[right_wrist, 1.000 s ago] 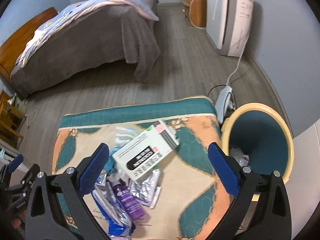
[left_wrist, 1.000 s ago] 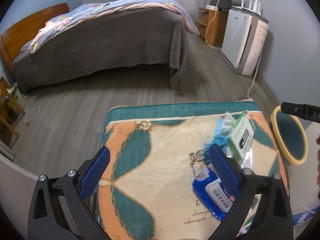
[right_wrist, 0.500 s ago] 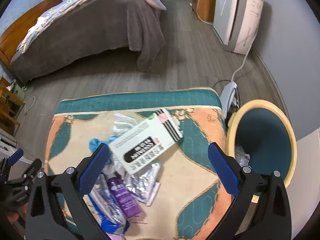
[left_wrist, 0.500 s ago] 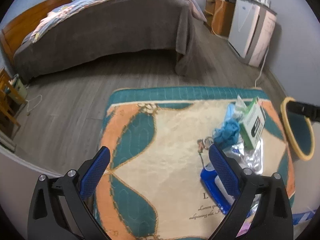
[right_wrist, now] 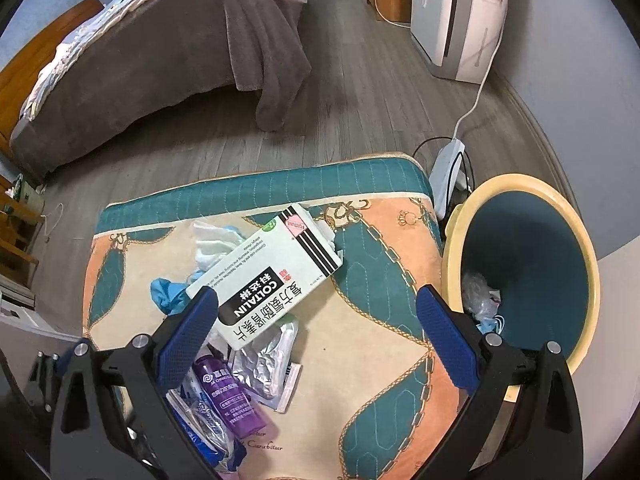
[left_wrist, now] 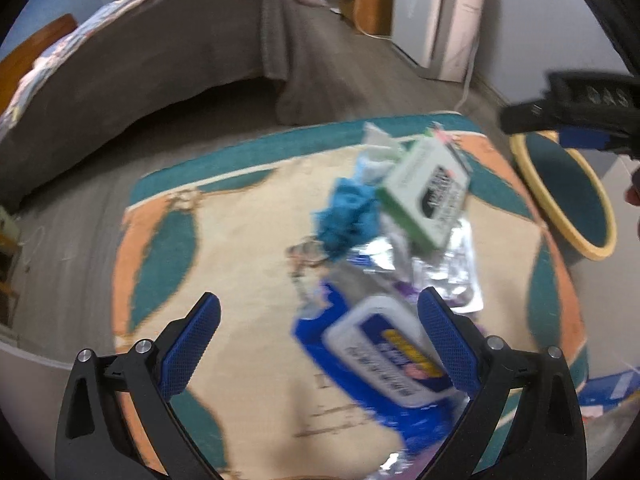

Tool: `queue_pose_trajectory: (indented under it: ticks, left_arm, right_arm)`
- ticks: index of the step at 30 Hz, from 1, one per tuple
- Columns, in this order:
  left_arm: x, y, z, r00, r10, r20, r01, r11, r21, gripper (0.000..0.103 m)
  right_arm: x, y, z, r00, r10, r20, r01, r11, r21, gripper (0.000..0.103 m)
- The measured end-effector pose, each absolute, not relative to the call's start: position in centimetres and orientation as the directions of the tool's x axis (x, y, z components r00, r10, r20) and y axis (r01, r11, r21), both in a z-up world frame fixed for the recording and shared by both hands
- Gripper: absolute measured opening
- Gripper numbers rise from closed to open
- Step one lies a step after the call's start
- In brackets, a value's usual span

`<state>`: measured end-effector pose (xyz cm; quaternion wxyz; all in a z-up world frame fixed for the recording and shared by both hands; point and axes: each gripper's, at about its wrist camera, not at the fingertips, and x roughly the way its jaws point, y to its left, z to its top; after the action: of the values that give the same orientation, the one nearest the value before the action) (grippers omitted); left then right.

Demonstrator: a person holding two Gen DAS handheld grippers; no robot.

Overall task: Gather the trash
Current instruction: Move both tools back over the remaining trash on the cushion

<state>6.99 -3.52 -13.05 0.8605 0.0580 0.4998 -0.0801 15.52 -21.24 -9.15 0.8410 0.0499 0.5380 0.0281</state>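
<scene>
Both grippers' fingers (right_wrist: 188, 334) gape wide, gripping nothing, above the trash pile on the rug (right_wrist: 380, 280), its white box (right_wrist: 266, 276) topmost, just beside the bin (right_wrist: 450, 240).

The quilted cloth mat (right_wrist: 376, 280) looks soft and matt. The box (right_wrist: 264, 276) is smooth printed card, the pouch (right_wrist: 264, 360) crinkled shiny foil, the purple tube (right_wrist: 232, 400) glossy plastic. The bin (right_wrist: 452, 248) has a smooth plastic rim; the floor (right_wrist: 360, 80) is matt wood-grain planks.
</scene>
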Motion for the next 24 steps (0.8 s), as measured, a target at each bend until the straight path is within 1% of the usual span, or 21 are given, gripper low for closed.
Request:
queue_pose_trajectory:
  ticks: [4, 7, 8, 9, 10, 11, 12, 13, 14, 21, 24]
  left_arm:
    - [7.2, -4.9, -14.2, 0.448, -0.126, -0.885, 0.209, 0.977, -0.034, 0.097]
    - [7.7, -5.4, -15.4, 0.434, -0.082, -0.897, 0.208, 0.978, 0.012, 0.094]
    - [7.8, -5.3, -15.6, 0.435, -0.083, -0.897, 0.210, 0.978, 0.011, 0.088]
    - [8.0, -5.2, -15.7, 0.430, -0.094, -0.898, 0.210, 0.978, -0.002, 0.063]
    - [8.3, -4.9, -15.8, 0.407, -0.109, -0.907, 0.207, 0.978, -0.025, 0.050]
    - [8.4, -4.7, -15.7, 0.393, -0.117, -0.912, 0.204, 0.978, -0.038, 0.031]
    - [8.5, -4.3, -15.5, 0.383, -0.135, -0.914, 0.208, 0.976, -0.057, 0.015]
    - [8.4, -4.1, -15.2, 0.380, -0.144, -0.914, 0.214, 0.975, -0.064, 0.005]
    - [8.3, -3.8, -14.6, 0.382, -0.139, -0.914, 0.216, 0.975, -0.058, 0.001]
    - [7.6, -0.4, -9.9, 0.443, -0.123, -0.888, 0.186, 0.982, -0.044, 0.000]
    - [6.6, 0.0, -9.7, 0.446, -0.109, -0.888, 0.168, 0.985, -0.037, 0.001]
  right_arm:
    - [15.3, -21.3, -9.2, 0.416, 0.094, -0.904, -0.004, 0.995, 0.102, 0.097]
    - [15.2, -21.6, -9.2, 0.417, 0.094, -0.904, 0.001, 0.995, 0.103, 0.097]
    - [15.2, -21.6, -9.1, 0.419, 0.096, -0.903, 0.003, 0.994, 0.107, 0.097]
    - [15.2, -21.7, -9.1, 0.420, 0.099, -0.902, 0.006, 0.994, 0.112, 0.097]
    - [15.2, -21.8, -9.1, 0.421, 0.102, -0.902, 0.007, 0.993, 0.115, 0.097]
    - [15.3, -21.7, -9.1, 0.420, 0.104, -0.901, 0.006, 0.993, 0.118, 0.097]
    - [15.3, -21.7, -9.1, 0.419, 0.107, -0.902, 0.003, 0.993, 0.119, 0.097]
    - [15.4, -21.6, -9.1, 0.417, 0.109, -0.902, -0.004, 0.993, 0.118, 0.097]
    - [15.5, -21.5, -9.1, 0.418, 0.109, -0.902, -0.009, 0.993, 0.116, 0.097]
    - [15.4, -21.1, -9.0, 0.416, 0.141, -0.898, -0.014, 0.989, 0.149, 0.097]
    - [15.3, -20.5, -8.8, 0.423, 0.130, -0.897, -0.040, 0.991, 0.125, 0.097]
